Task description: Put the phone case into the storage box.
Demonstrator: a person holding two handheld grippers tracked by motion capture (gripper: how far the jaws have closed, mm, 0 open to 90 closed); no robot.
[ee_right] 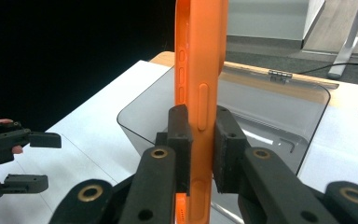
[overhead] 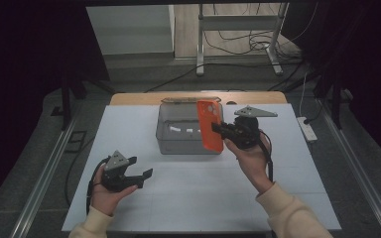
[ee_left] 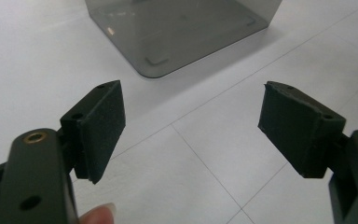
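Right hand-held gripper [ee_right: 200, 140]: black, two flat padded jaws pressed onto the orange phone case, one pad on each face, pinching it near its lower end; in the high view it sits right of centre, over the right edge of the box, with a grey three-cornered plate on top.
Phone case [ee_right: 200, 70]: orange, smooth and matt, a thin shell with rounded corners; held upright and edge-on to the right gripper view, where raised button bumps run along its side; in the high view [overhead: 210, 125] its broad back faces the camera, with a camera cut-out near the top corner, and it stands above the right part of the box.
Box [overhead: 186, 131]: smoky grey clear plastic, rectangular with rounded corners, open at the top, standing at the middle of the counter toward the far side; small pale bits show on its floor, too small to tell apart.
Left hand-held gripper [ee_left: 191, 126]: black, jaws spread wide with nothing between them; the square pads look rubbery and slightly worn at the edges; it is at the near left, well apart from the box.
Counter [overhead: 129, 129]: flat white surface with thin seam lines, a wooden strip along the far edge.
Sleeves: cream-coloured knit at both wrists.
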